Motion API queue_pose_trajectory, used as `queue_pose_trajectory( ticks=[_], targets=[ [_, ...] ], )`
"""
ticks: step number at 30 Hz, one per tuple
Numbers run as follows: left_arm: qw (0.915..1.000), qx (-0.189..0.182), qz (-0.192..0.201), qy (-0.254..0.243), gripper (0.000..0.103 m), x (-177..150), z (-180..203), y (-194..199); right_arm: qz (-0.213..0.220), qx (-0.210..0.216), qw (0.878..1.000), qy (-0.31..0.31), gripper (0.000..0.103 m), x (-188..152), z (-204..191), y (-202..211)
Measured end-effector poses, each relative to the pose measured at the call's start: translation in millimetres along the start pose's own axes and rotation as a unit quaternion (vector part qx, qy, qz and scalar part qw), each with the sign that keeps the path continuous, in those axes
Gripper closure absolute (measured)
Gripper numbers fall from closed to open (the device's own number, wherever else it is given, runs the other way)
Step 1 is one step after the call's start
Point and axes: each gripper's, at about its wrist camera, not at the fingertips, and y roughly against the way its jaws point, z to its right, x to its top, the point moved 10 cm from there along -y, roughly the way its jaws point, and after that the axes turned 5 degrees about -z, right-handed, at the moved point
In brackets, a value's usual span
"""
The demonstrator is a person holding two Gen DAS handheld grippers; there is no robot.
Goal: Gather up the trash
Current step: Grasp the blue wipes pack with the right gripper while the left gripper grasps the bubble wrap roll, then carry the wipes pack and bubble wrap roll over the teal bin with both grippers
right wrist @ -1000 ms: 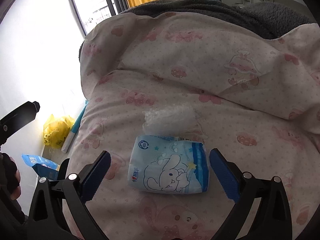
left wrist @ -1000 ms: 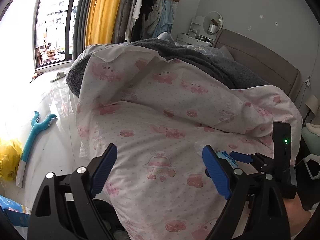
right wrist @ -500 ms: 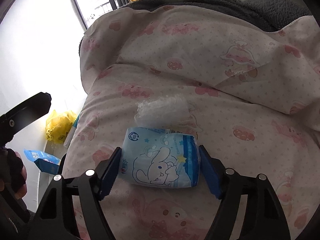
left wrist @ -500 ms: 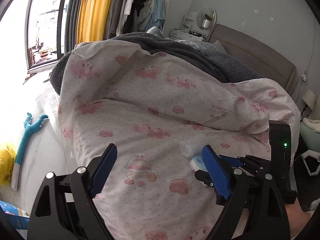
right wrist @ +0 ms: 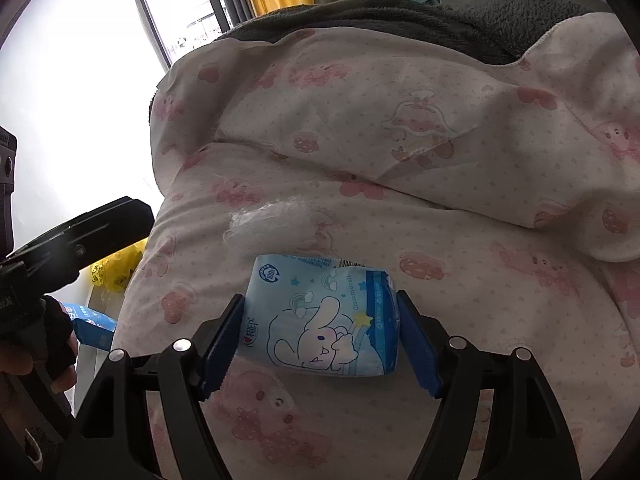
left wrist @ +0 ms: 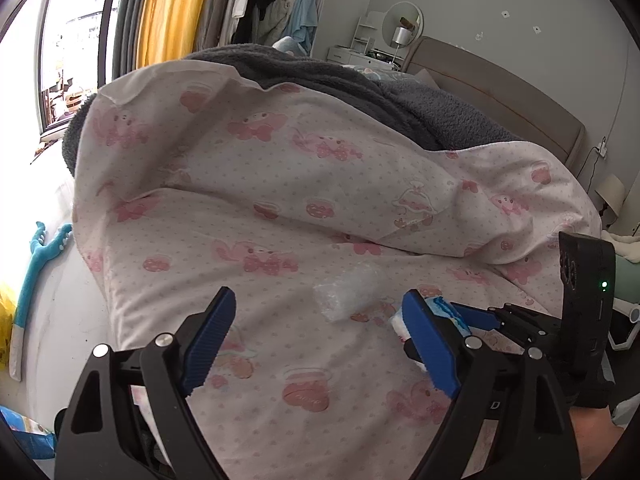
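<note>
My right gripper [right wrist: 320, 340] is shut on a blue tissue pack [right wrist: 324, 316] with a cartoon rabbit print, on the pink quilt [right wrist: 400, 140]. A crumpled clear plastic wrapper [right wrist: 268, 220] lies on the quilt just beyond the pack. In the left wrist view my left gripper [left wrist: 320, 340] is open and empty over the quilt, with the wrapper [left wrist: 348, 292] just ahead between its fingers. The right gripper [left wrist: 480, 320] and the pack's end [left wrist: 436, 308] show at the right.
A grey blanket [left wrist: 360, 80] lies across the bed's far side. A yellow bag [right wrist: 116, 268] and a blue box [right wrist: 92, 324] sit on the floor left of the bed. A teal toy [left wrist: 40, 256] lies on the floor near the window.
My right gripper closed from wide open onto the tissue pack. My left gripper swung right over the quilt, bringing the wrapper into view.
</note>
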Motion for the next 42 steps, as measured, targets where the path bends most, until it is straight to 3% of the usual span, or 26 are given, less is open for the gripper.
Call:
queue_pose_trajectory(
  ticks=[14, 17, 34, 38, 42],
  targets=[
    [0.9988, -0.001, -0.047, 0.010, 0.019, -14, 26, -55, 0.051, -0.013, 0.998, -0.038, 0.028, -2, 61, 29],
    [0.9985, 0.000, -0.054, 0.014, 0.019, -16, 31, -66, 0.064, -0.031, 0.997, -0.018, 0.028, -4, 78, 33],
    [0.9965, 0.037, -0.072, 0.019, 0.023, -8, 37, -104, 0.069, -0.021, 0.997, -0.034, 0.028, -14, 113, 46],
    [0.9957, 0.051, -0.075, 0.015, 0.037, -5, 36, -111, 0.065, -0.020, 0.997, -0.031, 0.028, -13, 113, 44],
    [0.9964, 0.045, -0.071, 0.012, 0.039, -3, 38, -110, 0.065, -0.020, 0.997, -0.029, 0.028, -13, 113, 47]
  ],
)
